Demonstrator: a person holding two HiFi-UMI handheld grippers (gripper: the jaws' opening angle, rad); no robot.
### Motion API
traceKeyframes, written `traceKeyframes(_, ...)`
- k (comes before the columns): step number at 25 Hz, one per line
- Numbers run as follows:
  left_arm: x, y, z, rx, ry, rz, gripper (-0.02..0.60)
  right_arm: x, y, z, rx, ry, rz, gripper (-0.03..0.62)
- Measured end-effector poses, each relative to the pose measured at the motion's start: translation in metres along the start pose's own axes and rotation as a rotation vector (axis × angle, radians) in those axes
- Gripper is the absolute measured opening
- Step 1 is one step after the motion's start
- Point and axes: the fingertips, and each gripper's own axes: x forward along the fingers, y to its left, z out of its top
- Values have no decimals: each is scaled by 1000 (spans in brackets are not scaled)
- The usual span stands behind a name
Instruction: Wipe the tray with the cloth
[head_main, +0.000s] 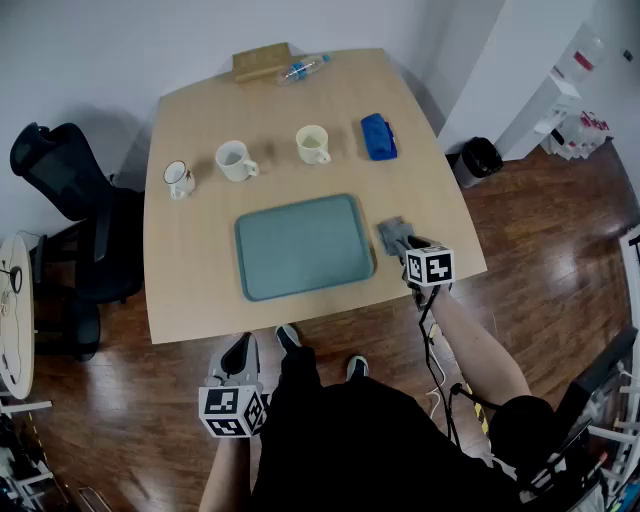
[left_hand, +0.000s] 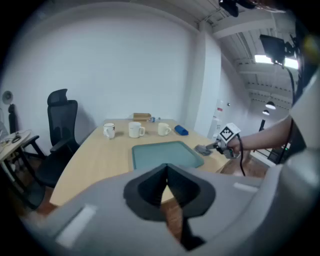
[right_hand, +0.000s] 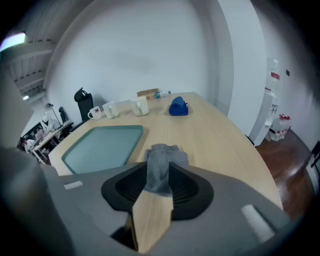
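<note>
A teal tray (head_main: 300, 245) lies empty on the wooden table (head_main: 200, 260), near its front edge. Just right of the tray sits a crumpled grey cloth (head_main: 392, 233). My right gripper (head_main: 405, 246) is down at the cloth's near end, open, and the cloth (right_hand: 162, 157) runs between its jaws (right_hand: 159, 172) on the tabletop, beside the tray (right_hand: 102, 145). My left gripper (head_main: 240, 352) hangs below the front table edge, off the table, shut and empty (left_hand: 167, 172). From the left gripper view I see the tray (left_hand: 165, 154), the cloth (left_hand: 202, 149) and the right gripper (left_hand: 216, 146) across the table.
Behind the tray stand three mugs (head_main: 179, 178) (head_main: 235, 160) (head_main: 313, 144) and a blue object (head_main: 378, 136). A bottle (head_main: 302, 68) and a wooden block (head_main: 262, 62) lie at the far edge. A black office chair (head_main: 70, 200) stands left, a black bin (head_main: 482, 157) right.
</note>
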Motion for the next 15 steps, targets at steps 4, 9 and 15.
traceKeyframes(4,24,57,16,-38,18,-16,3,40,6,7,-134,64,-86,144)
traceKeyframes(9,55,114,34,-31,40,-56,3,55,16,-1,-68,74,-57,76)
traceKeyframes(15,88,153,27,-44,112,-131,3,30,34,32,19,-25,-43,29)
